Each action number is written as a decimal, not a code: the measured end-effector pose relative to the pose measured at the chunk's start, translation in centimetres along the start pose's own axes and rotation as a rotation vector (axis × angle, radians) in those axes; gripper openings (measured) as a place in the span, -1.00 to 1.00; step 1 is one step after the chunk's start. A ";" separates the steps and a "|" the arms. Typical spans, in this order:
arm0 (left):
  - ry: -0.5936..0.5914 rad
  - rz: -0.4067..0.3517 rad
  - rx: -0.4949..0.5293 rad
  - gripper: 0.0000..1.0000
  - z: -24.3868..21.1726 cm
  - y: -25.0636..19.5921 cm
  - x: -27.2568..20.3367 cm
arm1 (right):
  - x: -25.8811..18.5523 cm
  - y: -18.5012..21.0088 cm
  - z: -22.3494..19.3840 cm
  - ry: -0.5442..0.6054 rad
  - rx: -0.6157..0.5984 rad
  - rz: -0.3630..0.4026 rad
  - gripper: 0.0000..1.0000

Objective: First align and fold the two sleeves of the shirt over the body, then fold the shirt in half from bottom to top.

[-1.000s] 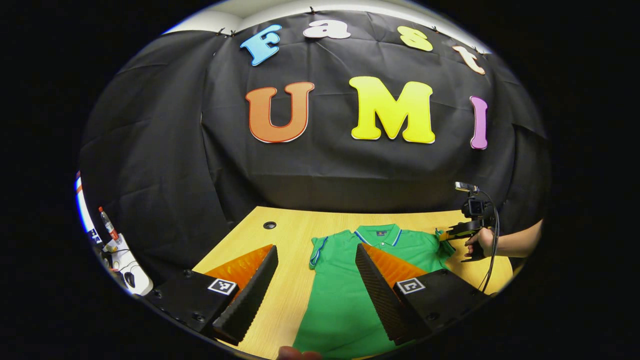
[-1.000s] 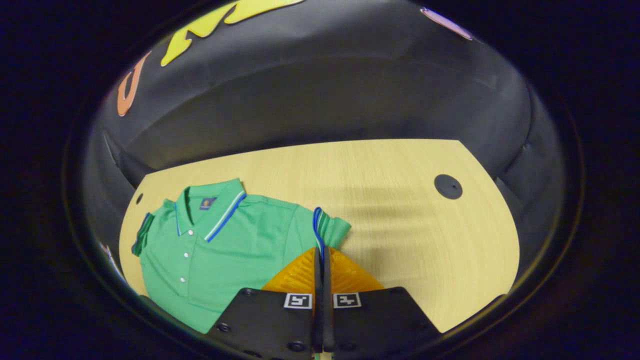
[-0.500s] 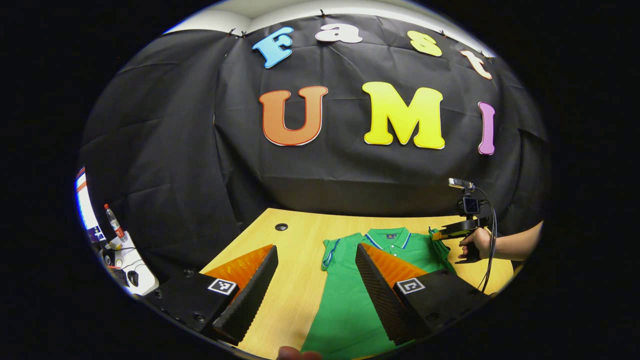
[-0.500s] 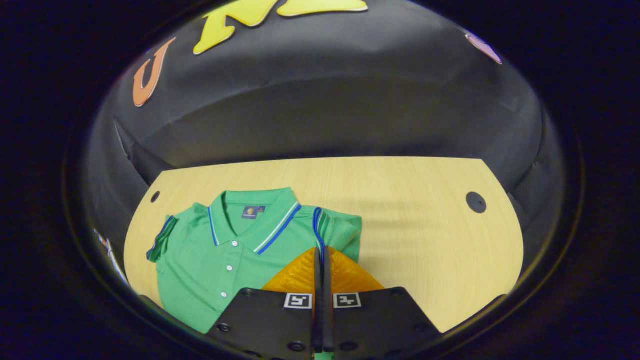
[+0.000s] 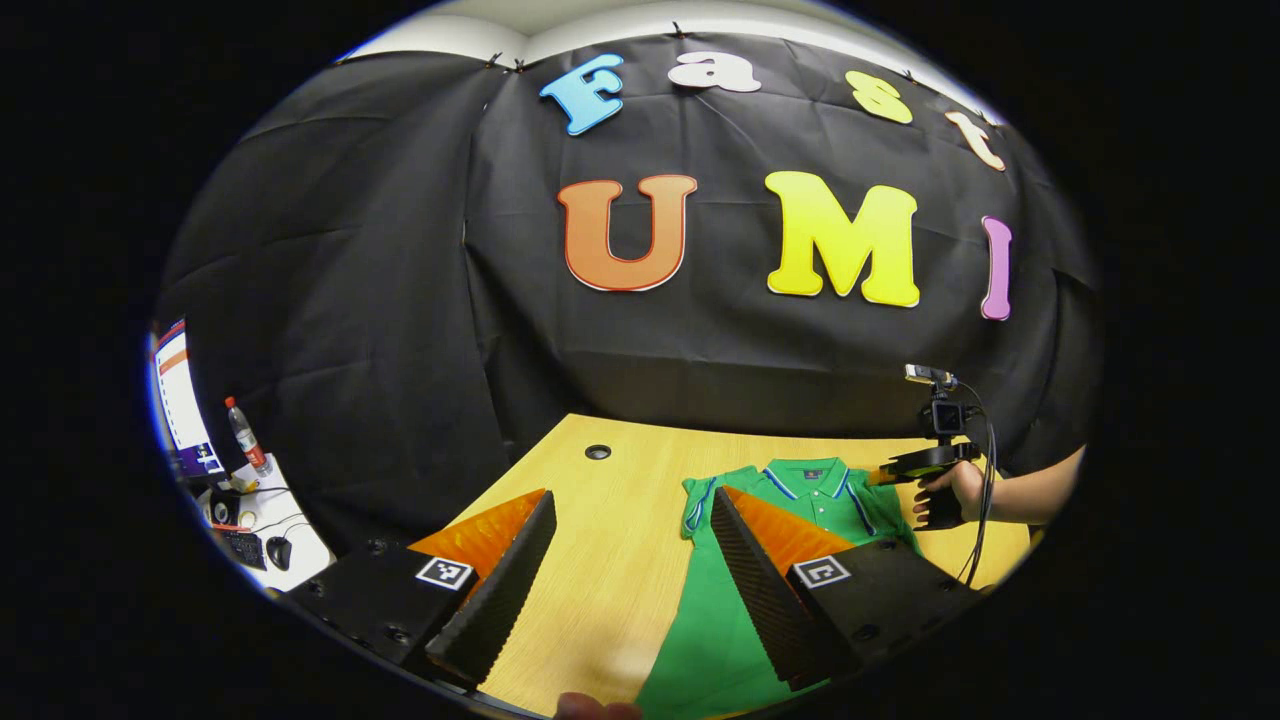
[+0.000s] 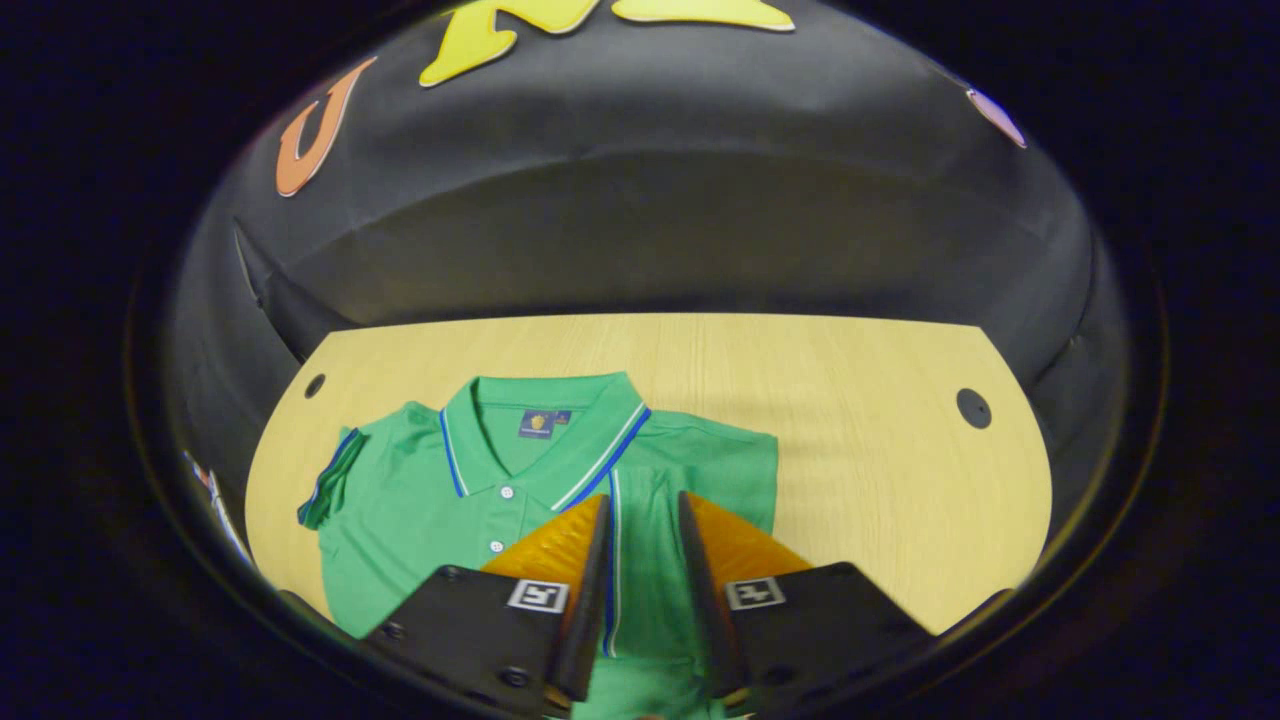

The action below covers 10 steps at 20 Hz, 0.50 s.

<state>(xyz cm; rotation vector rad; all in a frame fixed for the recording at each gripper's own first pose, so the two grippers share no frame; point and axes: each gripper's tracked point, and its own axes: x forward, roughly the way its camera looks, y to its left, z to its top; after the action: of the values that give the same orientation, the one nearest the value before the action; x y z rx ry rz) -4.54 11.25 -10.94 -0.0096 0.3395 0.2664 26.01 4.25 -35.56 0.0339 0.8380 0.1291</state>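
Shirt point(image 6: 560, 470) lies flat on the worktop point(image 6: 860, 400), green polo, collar toward the booth wall, buttons up. In the right gripper view its right sleeve point(image 6: 640, 520) is folded in over the body, striped cuff edge running between the fingers of the right hand-held gripper point(image 6: 643, 560). Those fingers stand a little apart, fabric between them, neither clearly pressing on it; can't tell if they touch the cloth. Other sleeve point(image 6: 330, 485) lies out flat at the shirt's far side, toward the worktop edge. In the left gripper view the left hand-held gripper point(image 5: 630, 560) is wide open, holding nothing, above the worktop point(image 5: 600, 540) beside the shirt point(image 5: 800, 500); one finger overlaps the shirt in frame, the other sits over bare wood. Farther off in that view, a hand point(image 5: 950, 490) holds the right hand-held gripper point(image 5: 905, 468) at the shirt's shoulder, cable hanging down from it. Round grommet holes point(image 6: 973, 408) sit in the worktop near its back corners. Side table point(image 5: 270, 520) with a bottle point(image 5: 243, 435) and a monitor point(image 5: 180, 400) sits off to the left.
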 end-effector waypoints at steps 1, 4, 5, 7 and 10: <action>-0.005 -0.012 0.001 0.99 0.1 -0.1 0.2 | -0.6 0.0 0.4 -0.011 0.001 0.001 -0.07; -0.026 -0.067 0.011 0.99 0.8 -0.3 1.2 | -3.3 -0.6 1.4 -0.041 0.022 -0.003 0.35; -0.029 -0.086 0.016 0.99 1.0 -0.4 1.7 | -4.8 -0.8 1.8 -0.054 0.029 0.000 0.50; -0.034 -0.133 0.028 0.99 1.2 -0.7 3.0 | -7.9 -1.4 2.4 -0.092 0.044 0.000 0.81; -0.026 -0.258 0.022 0.99 0.8 -2.8 5.2 | -13.3 -2.1 2.6 -0.139 0.063 0.016 0.84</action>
<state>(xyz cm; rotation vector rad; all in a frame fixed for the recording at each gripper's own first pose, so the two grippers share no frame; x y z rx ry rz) 1.16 9.93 -12.04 -0.0277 0.3119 0.0076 19.38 0.56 -24.14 0.1077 0.7025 0.1141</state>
